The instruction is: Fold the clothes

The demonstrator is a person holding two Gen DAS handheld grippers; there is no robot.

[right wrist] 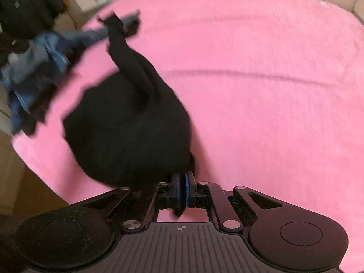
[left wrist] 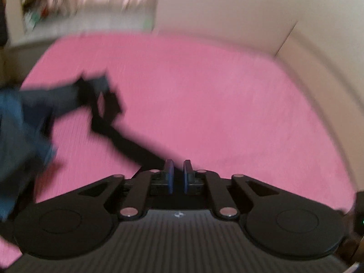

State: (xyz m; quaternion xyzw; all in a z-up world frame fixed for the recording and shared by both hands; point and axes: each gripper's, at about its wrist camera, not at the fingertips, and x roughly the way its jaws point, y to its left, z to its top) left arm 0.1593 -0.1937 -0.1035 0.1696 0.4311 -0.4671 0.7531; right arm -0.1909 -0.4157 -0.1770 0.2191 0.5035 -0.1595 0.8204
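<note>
On the pink bed cover [right wrist: 261, 95], wide open room is seen toward the far edge and the right side, where a beige padded surround [left wrist: 273, 22] borders it. The left edge and near-left corner are taken up by clothing. The black garment [right wrist: 127, 122] is bunched near the near-left part of the cover, one twisted end reaching toward a heap of blue denim clothes [right wrist: 38, 68] that overhangs the left edge. The right gripper [right wrist: 183, 191] is clamped on an edge of the black garment. The left gripper [left wrist: 178, 175] is held slightly apart, a narrow gap showing between its blue pads [left wrist: 169, 177], with nothing pinched; a black strip of fabric [left wrist: 127, 141] passes just beside it. No containers can be made out through the blur.
</note>
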